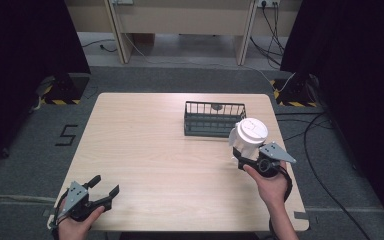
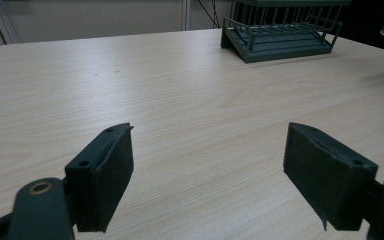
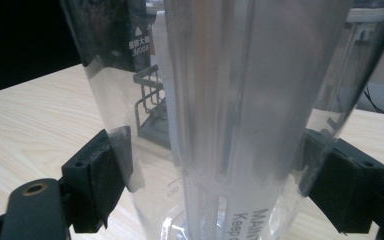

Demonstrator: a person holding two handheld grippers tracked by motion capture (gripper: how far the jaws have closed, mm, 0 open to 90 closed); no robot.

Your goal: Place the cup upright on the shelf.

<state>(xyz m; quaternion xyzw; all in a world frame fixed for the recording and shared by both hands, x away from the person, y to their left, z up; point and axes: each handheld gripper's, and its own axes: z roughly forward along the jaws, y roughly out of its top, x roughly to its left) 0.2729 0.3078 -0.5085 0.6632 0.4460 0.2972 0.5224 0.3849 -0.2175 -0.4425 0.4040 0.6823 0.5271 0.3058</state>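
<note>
At about seven o'clock on the wooden table [image 1: 170, 165], nearest the person, the left gripper [image 1: 102, 190] rests with its jaws spread wide and nothing between them — idle, by the look of it. Toward four o'clock, the right gripper [image 1: 240, 156] is pinching a clear plastic cup with a white lid [image 1: 249, 136], jaws pressed against its see-through wall [image 3: 240, 115]; the cup is lifted off the tabletop and tilted. Just beyond it, at about two o'clock, stands the dark wire basket [image 1: 214, 119], with one small item that I cannot make out inside. Judging from this, the pick-up is done — carrying the cup over the basket rim and letting go remains.
</note>
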